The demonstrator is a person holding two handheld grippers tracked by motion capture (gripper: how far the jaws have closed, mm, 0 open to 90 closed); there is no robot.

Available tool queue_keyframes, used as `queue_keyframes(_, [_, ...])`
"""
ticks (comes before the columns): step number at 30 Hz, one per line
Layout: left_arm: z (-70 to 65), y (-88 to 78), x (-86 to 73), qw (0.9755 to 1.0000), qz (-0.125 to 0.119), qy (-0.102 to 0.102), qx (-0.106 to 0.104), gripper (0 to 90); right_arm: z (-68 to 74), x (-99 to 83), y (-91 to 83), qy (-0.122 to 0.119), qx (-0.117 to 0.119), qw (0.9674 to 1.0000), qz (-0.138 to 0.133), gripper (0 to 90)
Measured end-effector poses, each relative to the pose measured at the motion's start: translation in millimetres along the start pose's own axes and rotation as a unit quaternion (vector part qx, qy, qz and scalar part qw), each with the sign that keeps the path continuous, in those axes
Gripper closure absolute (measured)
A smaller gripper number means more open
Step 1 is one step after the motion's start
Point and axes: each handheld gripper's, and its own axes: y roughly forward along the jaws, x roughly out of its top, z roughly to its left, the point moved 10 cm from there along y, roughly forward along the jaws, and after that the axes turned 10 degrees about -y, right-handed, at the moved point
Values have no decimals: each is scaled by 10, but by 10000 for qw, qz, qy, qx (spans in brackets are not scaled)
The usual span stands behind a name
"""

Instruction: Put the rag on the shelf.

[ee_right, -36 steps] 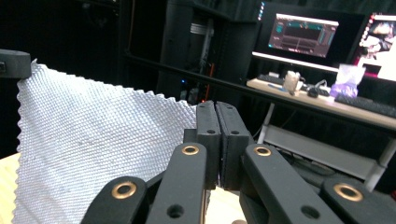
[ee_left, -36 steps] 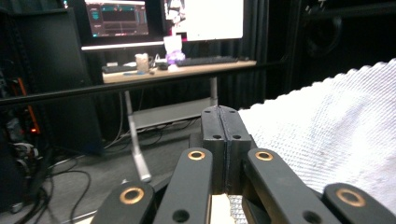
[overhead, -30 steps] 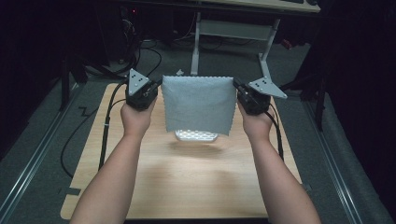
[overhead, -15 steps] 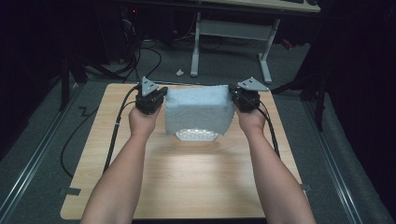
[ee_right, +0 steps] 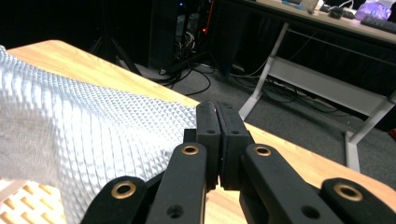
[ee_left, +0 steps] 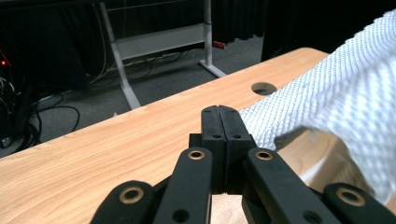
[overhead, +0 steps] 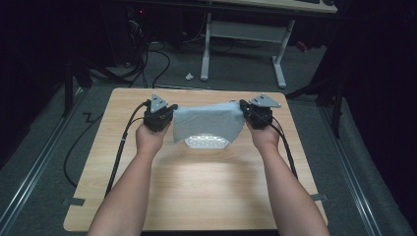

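Observation:
A pale waffle-weave cloth (overhead: 209, 123) hangs stretched between my two grippers above the wooden table (overhead: 196, 196). My left gripper (overhead: 172, 110) is shut on the cloth's left corner, and my right gripper (overhead: 244, 107) is shut on its right corner. Under the cloth sits a white perforated object (overhead: 206, 143), half covered by the drooping lower edge. In the left gripper view the jaws (ee_left: 219, 109) meet with the cloth (ee_left: 336, 93) coming out to their right. The right gripper view has the closed jaws (ee_right: 217, 106) with the cloth (ee_right: 93, 130) spreading left.
A round hole (ee_left: 264, 87) is cut in the tabletop beyond the cloth. Behind the table stand a white desk frame (overhead: 241, 34) and cables (overhead: 157, 64) on the grey floor. Black cables trail from both grippers along the forearms.
Both hands have come down and moved farther from the person, lowering the cloth. It now hangs lower and flatter over the white perforated object.

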Motion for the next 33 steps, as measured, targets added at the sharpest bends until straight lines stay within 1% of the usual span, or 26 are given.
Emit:
queue_keyframes(2, [-10,-9,-32,10000,2,-51,-41,900,13,-45,-4,84,23,10000,3,898])
queue_keyframes(4, [-15,-11,-70,10000,17,-37,-41,900,28,-83,-4,90,33,10000,12,898])
queue_keyframes(10, [-14,-26,-163,9998,-21,-192,-93,900,83,-142,1,131,57,9999,47,899])
queue_keyframes(15, [-16,-25,-215,9998,47,-173,-90,900,106,-183,5,129,97,9999,63,898])
queue_keyframes(18, [-20,-20,-251,9996,55,-236,-131,900,133,-230,13,200,105,9997,63,898])
queue_keyframes(19, [-18,-18,-270,9996,70,-247,-136,900,145,-283,20,239,130,9996,100,898])
queue_keyframes(20, [-21,-14,-292,9995,95,-260,-147,900,145,-283,20,239,130,9996,100,898])
queue_keyframes(21, [-25,-8,-314,9995,115,-266,-153,900,162,-340,32,280,138,9994,158,898])
queue_keyframes(23, [-31,2,-356,9994,155,-278,-154,900,168,-361,38,262,158,9994,173,898])
queue_keyframes(24, [-35,5,-378,9993,190,-282,-164,900,178,-378,42,290,154,9993,183,898])
queue_keyframes(27, [-46,14,-430,9991,204,-317,-197,900,195,-416,50,277,170,9992,211,898])
queue_keyframes(29, [-46,20,-465,9989,228,-350,-218,900,197,-444,52,323,167,9992,194,897])
queue_keyframes(30, [-48,25,-483,9988,253,-354,-229,900,207,-495,61,369,205,9988,229,897])
queue_keyframes(31, [-51,30,-498,9988,263,-355,-231,900,207,-495,61,369,205,9988,229,897])
queue_keyframes(33, [-60,34,-526,9987,295,-350,-246,900,228,-567,71,355,207,9987,309,896])
